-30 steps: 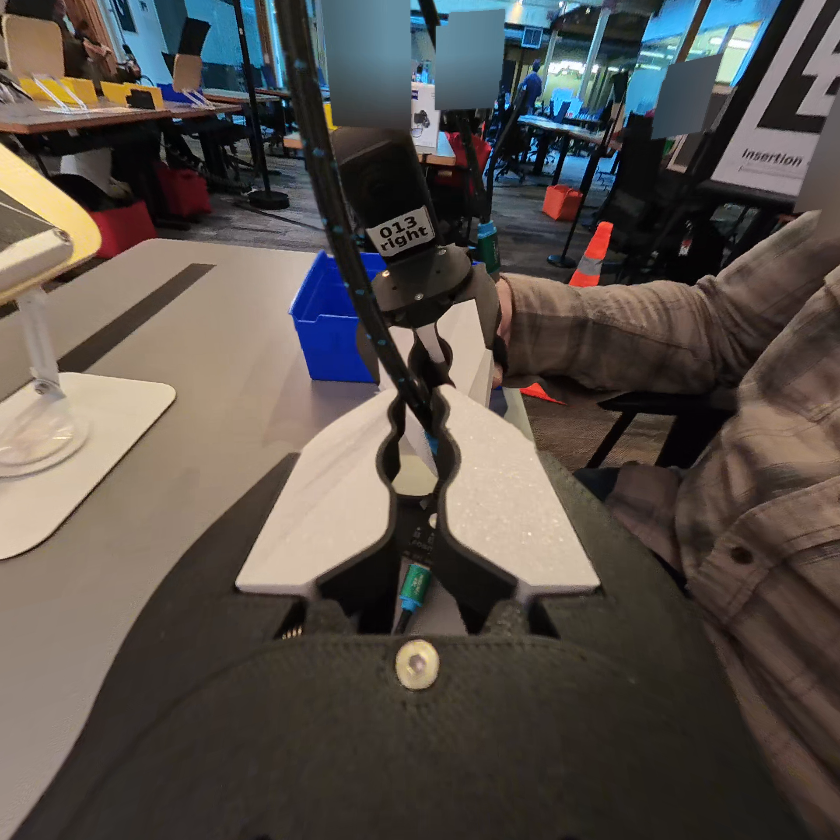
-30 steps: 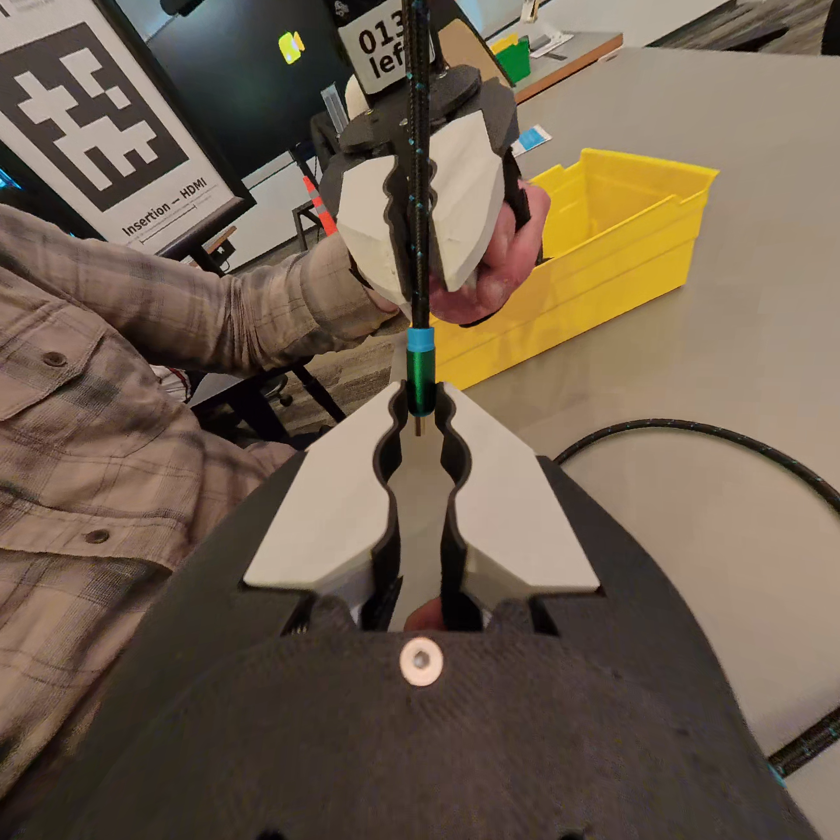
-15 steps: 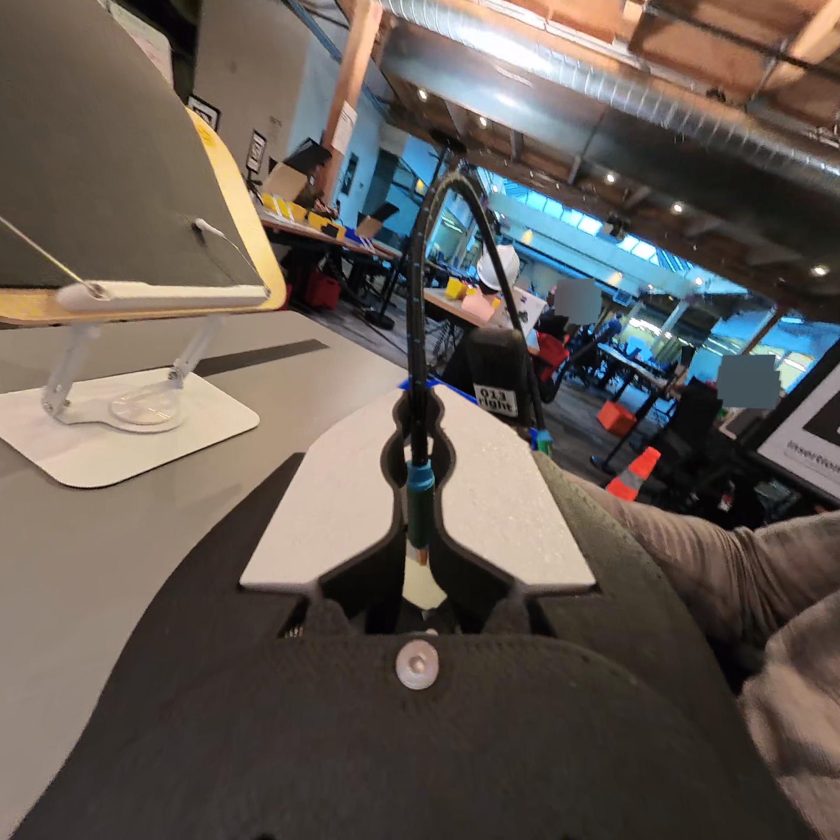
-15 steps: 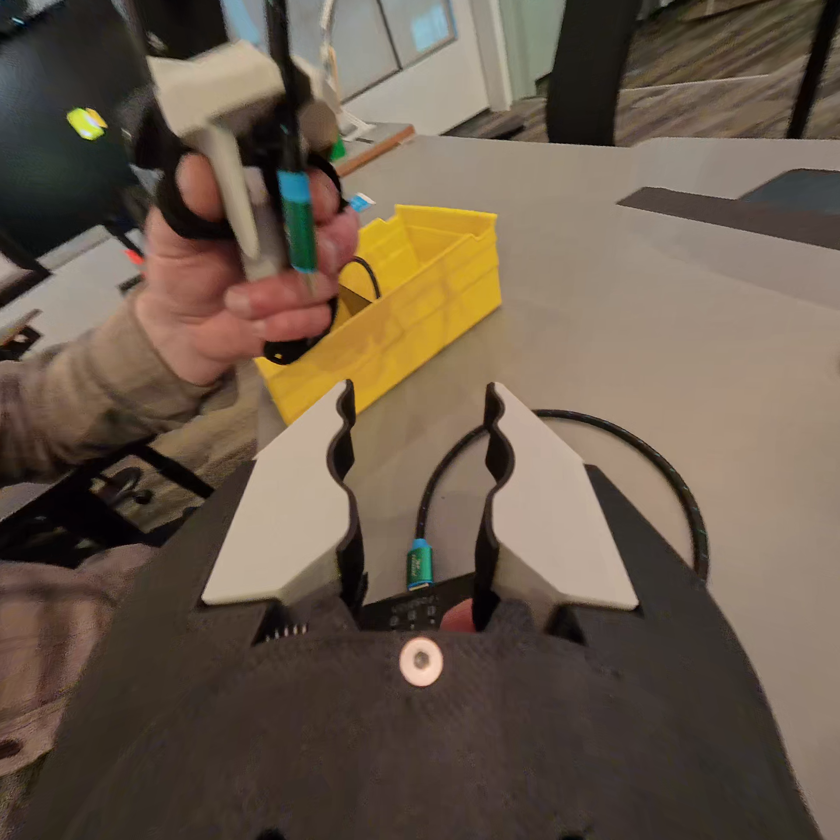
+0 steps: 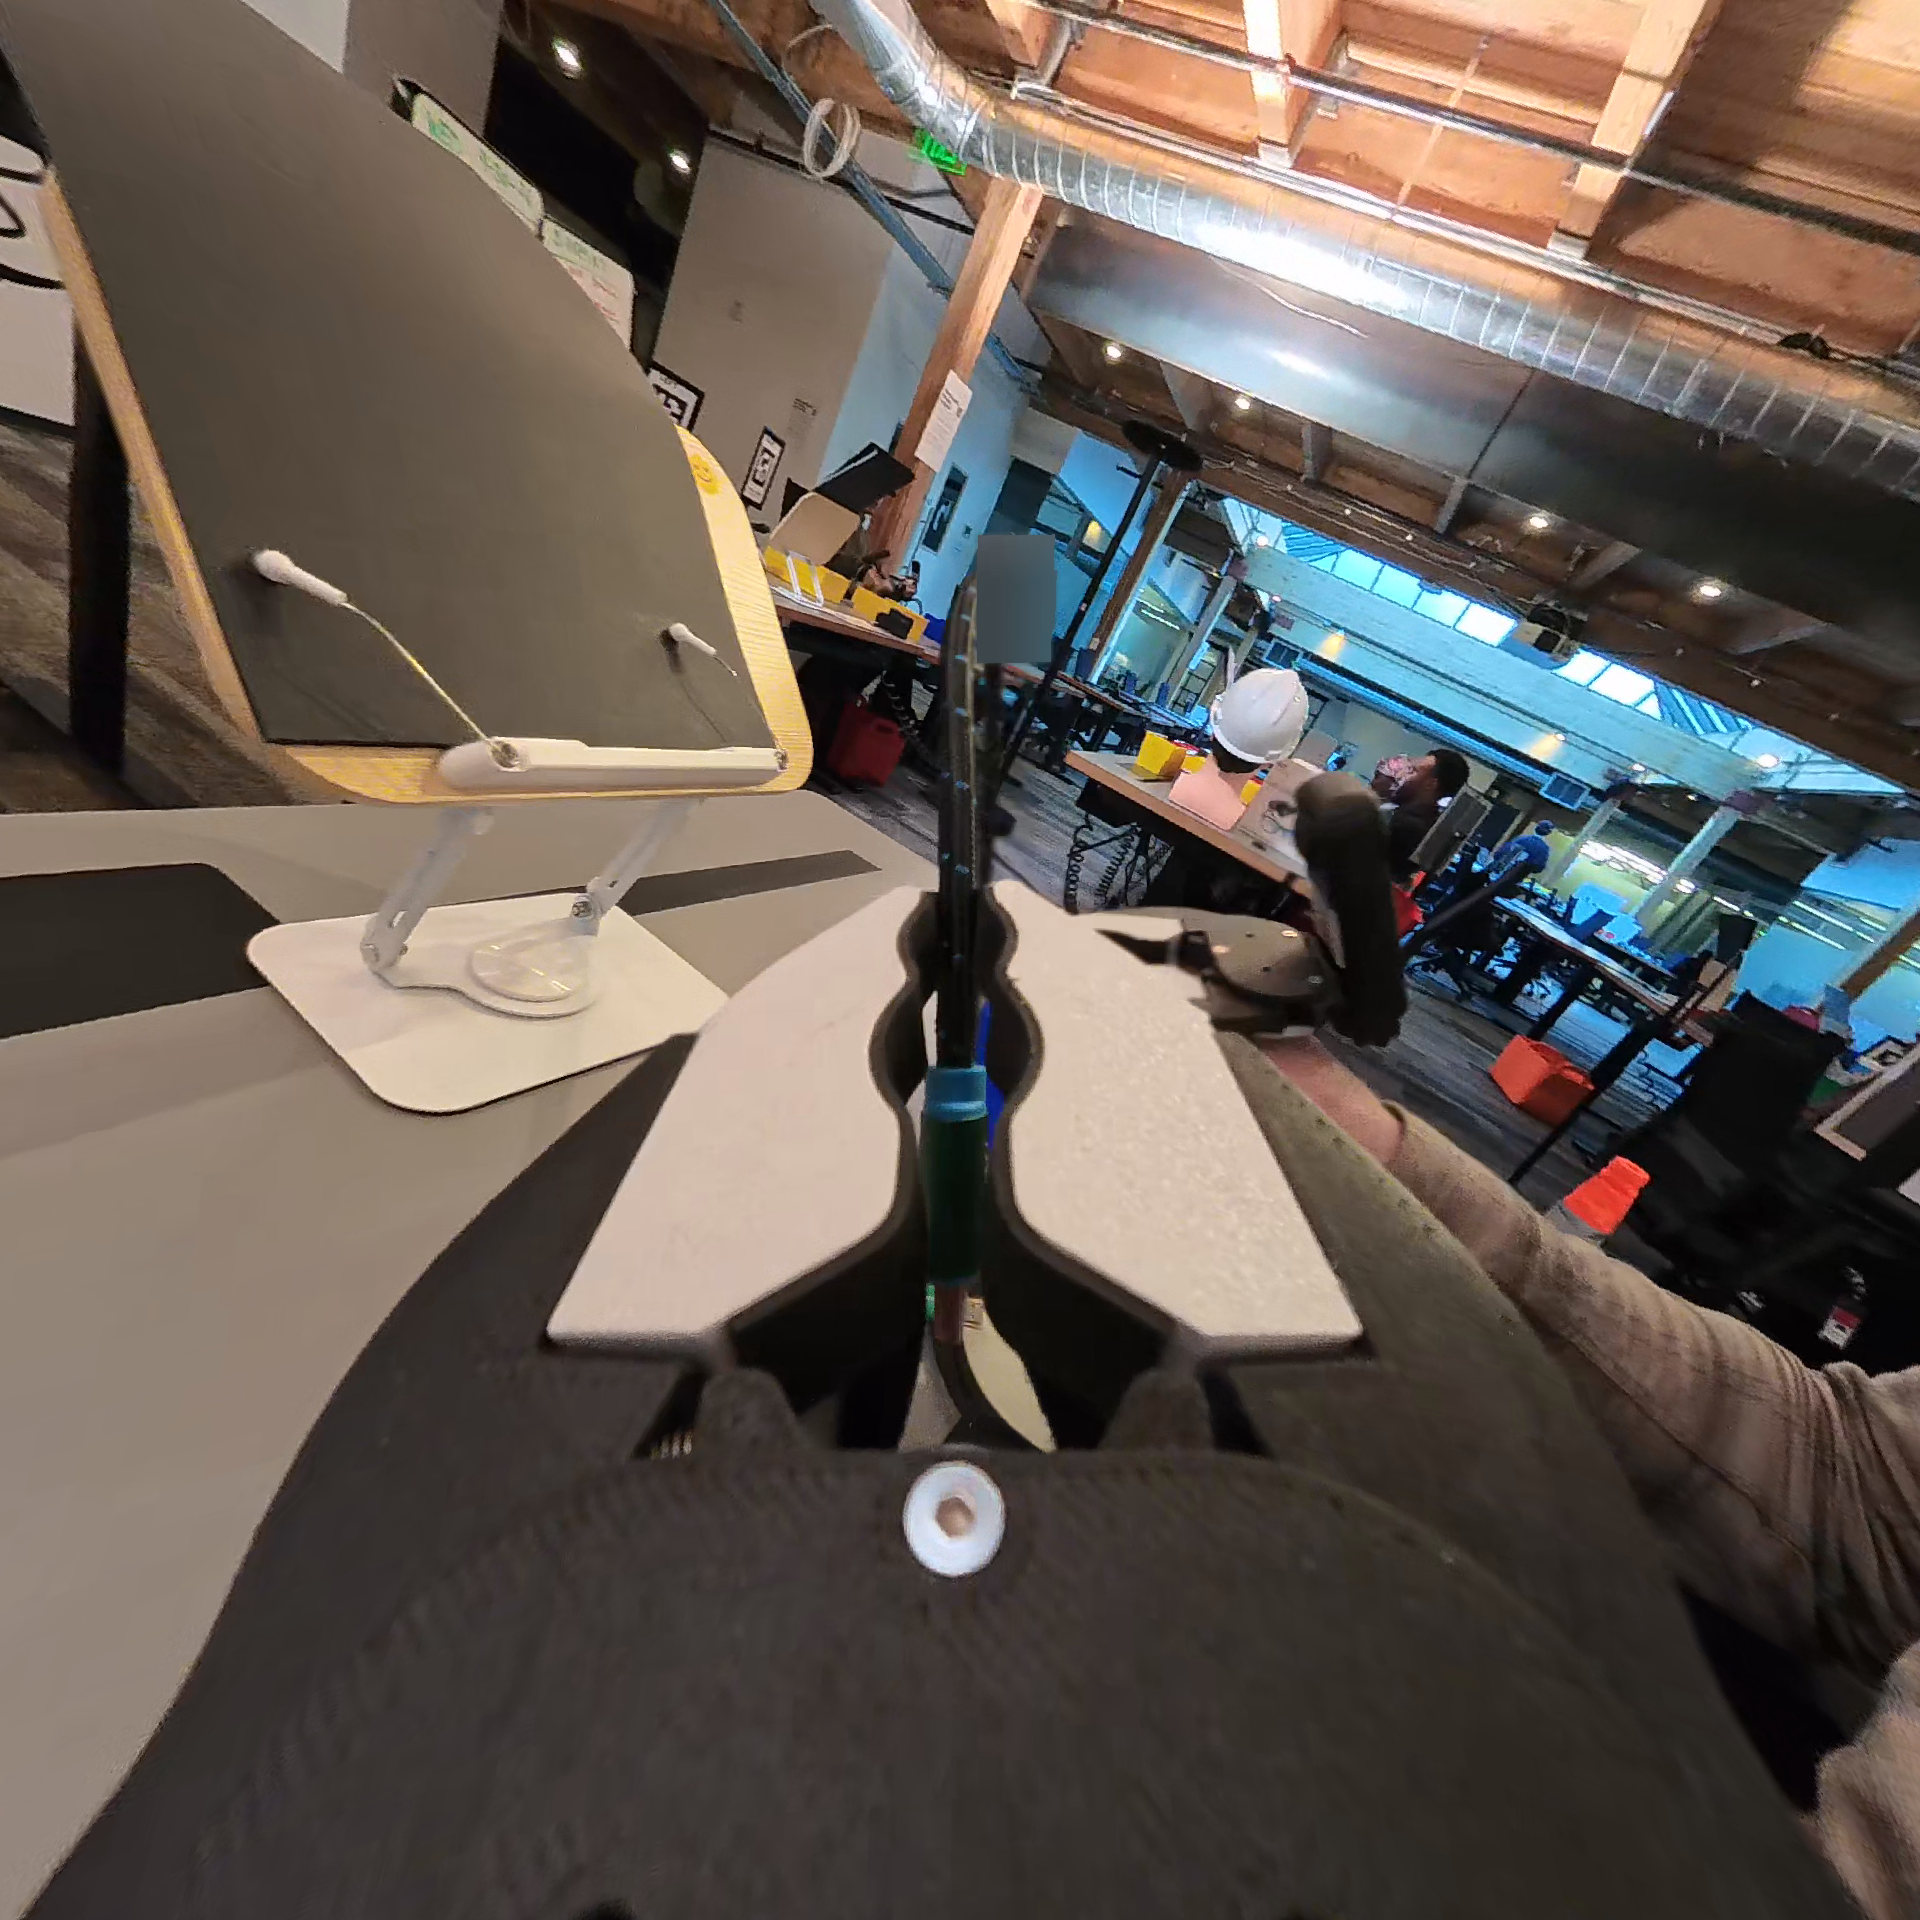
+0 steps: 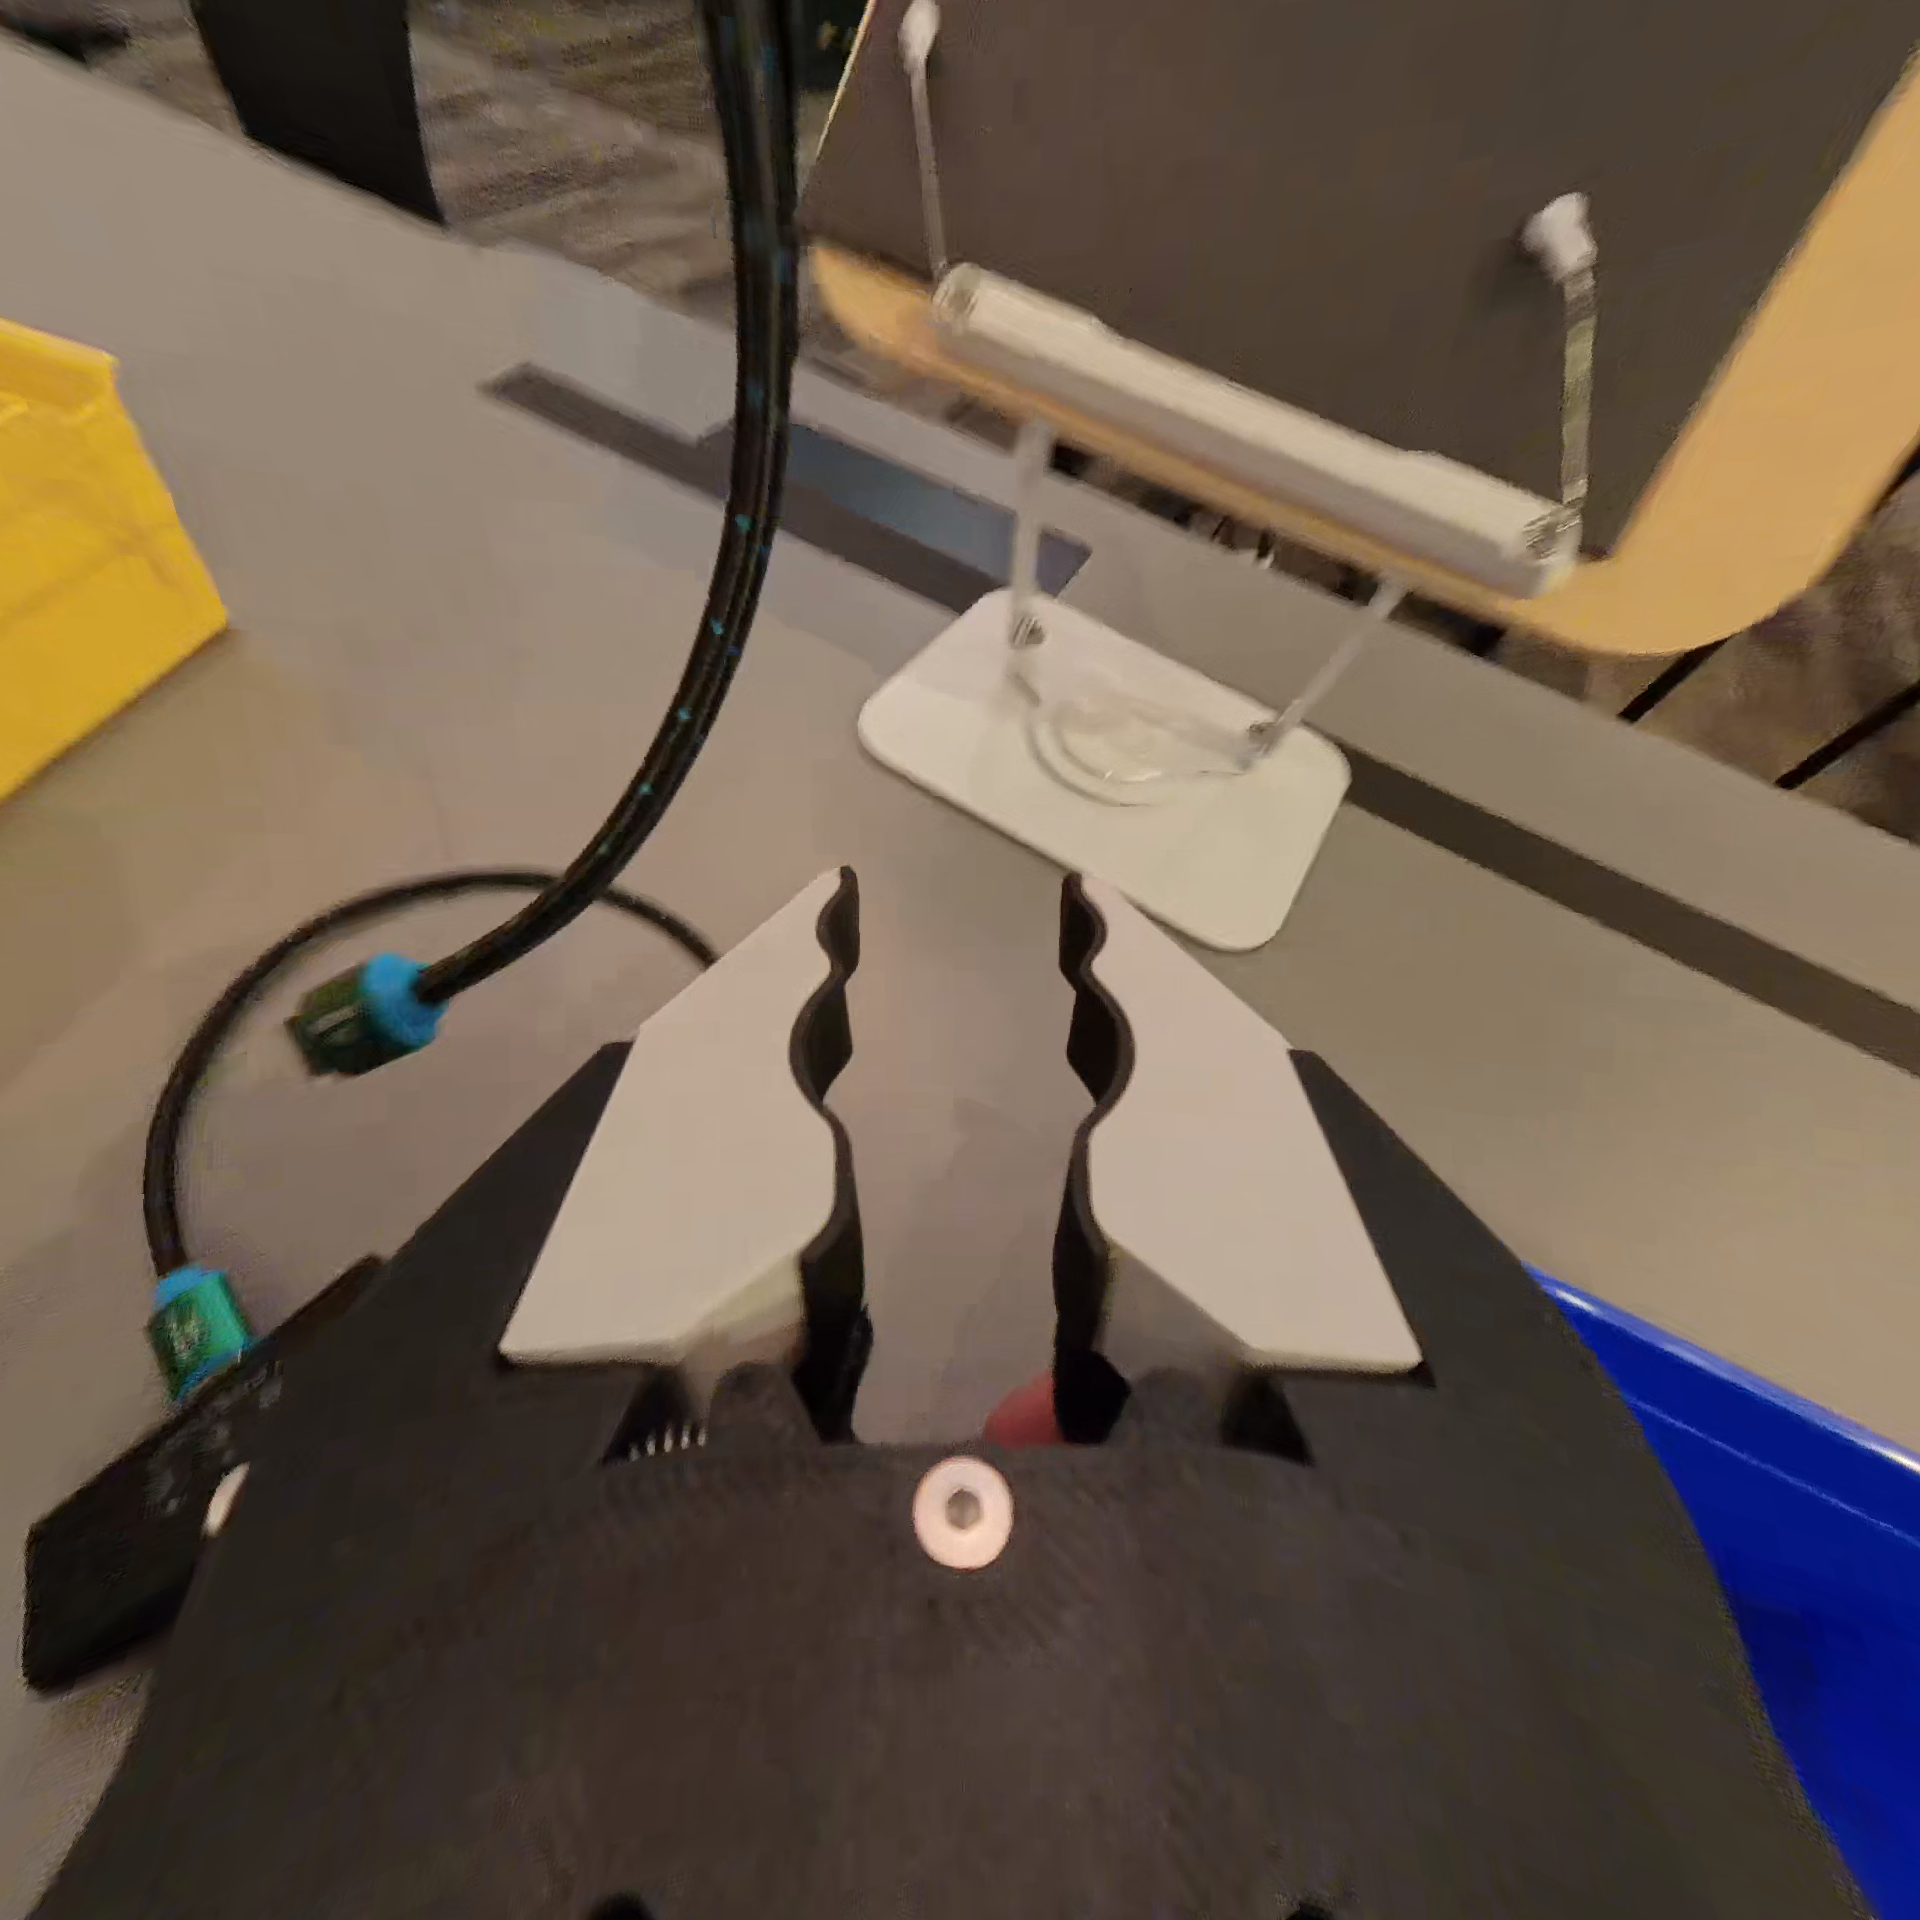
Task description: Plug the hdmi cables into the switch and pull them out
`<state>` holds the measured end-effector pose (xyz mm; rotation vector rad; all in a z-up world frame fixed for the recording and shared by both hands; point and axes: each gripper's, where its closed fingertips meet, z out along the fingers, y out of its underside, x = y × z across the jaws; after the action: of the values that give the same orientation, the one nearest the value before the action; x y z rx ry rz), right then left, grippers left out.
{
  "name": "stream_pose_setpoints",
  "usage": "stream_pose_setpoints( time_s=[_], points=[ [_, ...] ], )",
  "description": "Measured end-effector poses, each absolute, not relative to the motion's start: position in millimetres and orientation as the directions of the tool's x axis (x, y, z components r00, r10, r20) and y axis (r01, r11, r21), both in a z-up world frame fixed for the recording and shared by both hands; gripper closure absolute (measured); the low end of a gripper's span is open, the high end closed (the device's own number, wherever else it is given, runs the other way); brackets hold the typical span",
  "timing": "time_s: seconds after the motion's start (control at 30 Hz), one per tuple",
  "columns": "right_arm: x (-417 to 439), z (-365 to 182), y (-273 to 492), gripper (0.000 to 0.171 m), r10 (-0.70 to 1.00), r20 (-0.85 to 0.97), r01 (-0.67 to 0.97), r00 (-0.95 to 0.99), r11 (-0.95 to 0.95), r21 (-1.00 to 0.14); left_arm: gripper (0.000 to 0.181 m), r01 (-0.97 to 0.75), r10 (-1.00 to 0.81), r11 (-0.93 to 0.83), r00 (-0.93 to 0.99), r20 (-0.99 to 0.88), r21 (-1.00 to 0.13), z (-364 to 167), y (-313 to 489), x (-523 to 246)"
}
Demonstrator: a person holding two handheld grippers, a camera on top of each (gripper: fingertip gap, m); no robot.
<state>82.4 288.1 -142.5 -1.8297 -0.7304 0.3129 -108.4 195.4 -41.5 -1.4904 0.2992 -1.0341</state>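
With my right gripper (image 6: 958, 1049) now let go and gaping over the tabletop (image 6: 499, 582), my left gripper (image 5: 964, 1039) alone pinches the HDMI cable (image 5: 954, 831) behind its green plug (image 5: 952, 1195), lifted clear of the black switch (image 6: 135, 1496) at the near-left edge.

ceiling: exposed wood beams (image 5: 1351, 62), silver duct (image 5: 1195, 197), recessed spotlights | far side: bright windows (image 5: 1455, 634), rows of work tables (image 5: 1174, 800) | floor: dark carpet (image 5: 1455, 1101), orange cone (image 5: 1605, 1195) | near: grey counter (image 5: 208, 1195), tilted board on white stand (image 5: 416, 520)
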Motion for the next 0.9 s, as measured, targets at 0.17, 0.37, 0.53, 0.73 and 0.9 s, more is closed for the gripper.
stream_pose_setpoints(
  time_s=[0.17, 0.37, 0.53, 0.73, 0.9],
  points=[
    [61.5, -69.5, 255.9, 0.149, 0.727, 0.022, 0.087, 0.686, -0.052, -0.995, 0.175, 0.424, -0.697, -0.231, 0.556, 0.453, -0.876, -39.9, 196.6, -108.2],
    [-24.7, -65.3, 183.5, 0.135, 0.896, 0.025, 0.144, 0.442, -0.044, -0.989, 0.175, 0.495, -0.720, -0.247, 0.482, 0.500, -0.833, -37.4, 189.3, -88.3],
    [-63.3, -81.0, 157.8, 0.137, 0.923, -0.156, 0.047, 0.353, -0.184, -0.982, 0.176, 0.463, -0.773, -0.286, 0.405, 0.488, -0.839, -38.6, 174.9, -58.4],
    [-63.8, -65.5, 143.0, 0.153, 0.895, -0.444, -0.163, 0.048, -0.431, -0.887, 0.176, 0.442, -0.824, -0.320, 0.306, 0.476, -0.838, -38.9, 161.5, -35.9],
    [-60.5, -61.0, 135.6, 0.162, 0.875, -0.478, -0.215, -0.077, -0.483, -0.849, 0.175, 0.454, -0.847, -0.323, 0.253, 0.468, -0.830, -37.8, 155.5, -26.5]
  ],
)
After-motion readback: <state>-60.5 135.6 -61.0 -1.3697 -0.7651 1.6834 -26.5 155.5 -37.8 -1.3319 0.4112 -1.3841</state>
